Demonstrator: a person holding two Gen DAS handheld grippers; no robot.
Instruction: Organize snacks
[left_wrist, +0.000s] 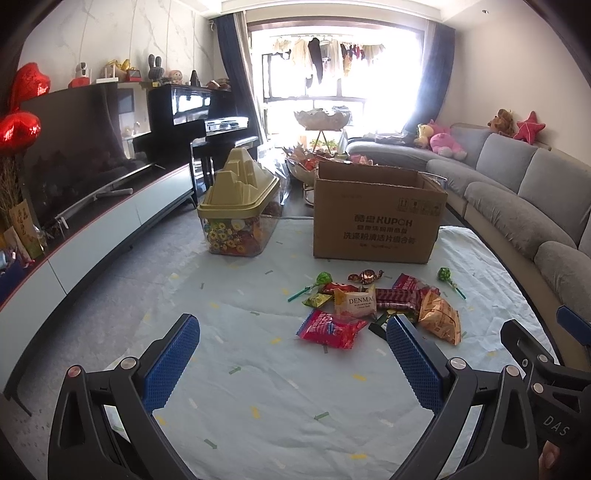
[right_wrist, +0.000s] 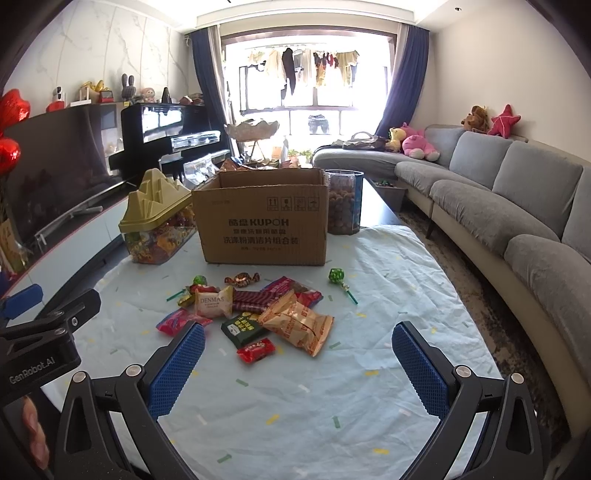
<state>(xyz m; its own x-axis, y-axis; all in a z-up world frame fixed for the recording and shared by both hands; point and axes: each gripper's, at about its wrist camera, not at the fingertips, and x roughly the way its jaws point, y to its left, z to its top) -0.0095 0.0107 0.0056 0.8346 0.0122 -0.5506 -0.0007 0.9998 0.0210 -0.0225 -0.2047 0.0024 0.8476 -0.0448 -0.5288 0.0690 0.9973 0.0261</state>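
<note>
Snacks (right_wrist: 255, 314) before box (right_wrist: 262, 229)

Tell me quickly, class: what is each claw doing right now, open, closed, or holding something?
Left claw: open, holding nothing, above the cloth short of the snack pile.
Right claw: open, holding nothing, just short of the snacks.

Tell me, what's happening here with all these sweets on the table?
Someone is about to tidy up snacks, holding a hand-held gripper in each hand. The left gripper and right gripper are both open, empty, and hover over the tablecloth short of the snack pile. Nothing is picked up yet. Behind the pile stands an open cardboard box, with a gold-lidded candy tub to its left. One lollipop lies apart on the right.
</note>
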